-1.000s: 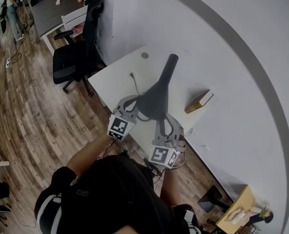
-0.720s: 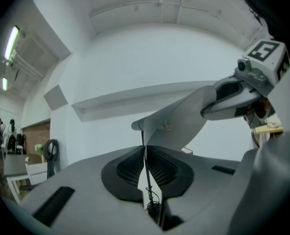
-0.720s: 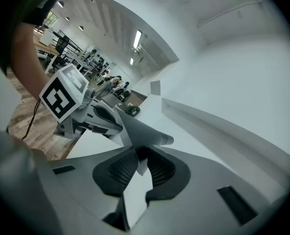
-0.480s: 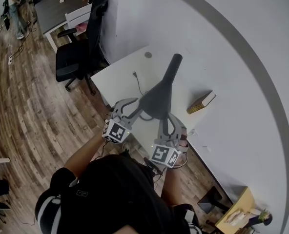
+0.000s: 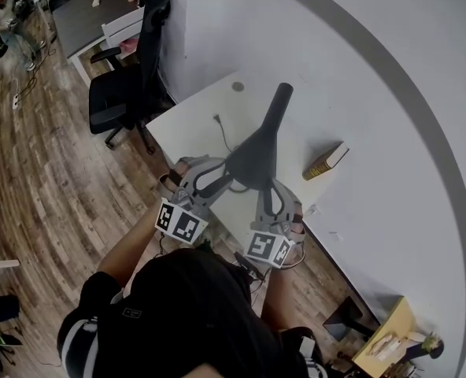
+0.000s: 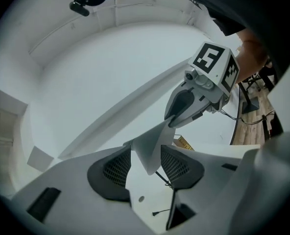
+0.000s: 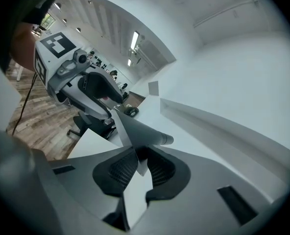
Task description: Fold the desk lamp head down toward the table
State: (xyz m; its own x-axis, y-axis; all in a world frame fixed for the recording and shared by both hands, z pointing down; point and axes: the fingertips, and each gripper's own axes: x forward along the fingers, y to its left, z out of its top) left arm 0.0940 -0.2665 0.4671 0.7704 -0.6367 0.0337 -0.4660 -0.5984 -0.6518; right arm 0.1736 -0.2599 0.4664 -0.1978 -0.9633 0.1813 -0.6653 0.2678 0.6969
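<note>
Left gripper (image 6: 145, 163) jaws just opened wide: the desk lamp head (image 5: 253, 160) rim sits between the pads with gaps on both sides. Right gripper (image 7: 137, 168) is clamped on the same rim. The head is over the middle of the table (image 5: 190, 128), toward its near edge. A book (image 5: 326, 161) lies by the wall-side edge, print too small to read.

Lamp head (image 5: 254, 157) over table (image 5: 187, 128) — book (image 5: 325, 161) to its R, chair (image 5: 123, 93) L of table.
</note>
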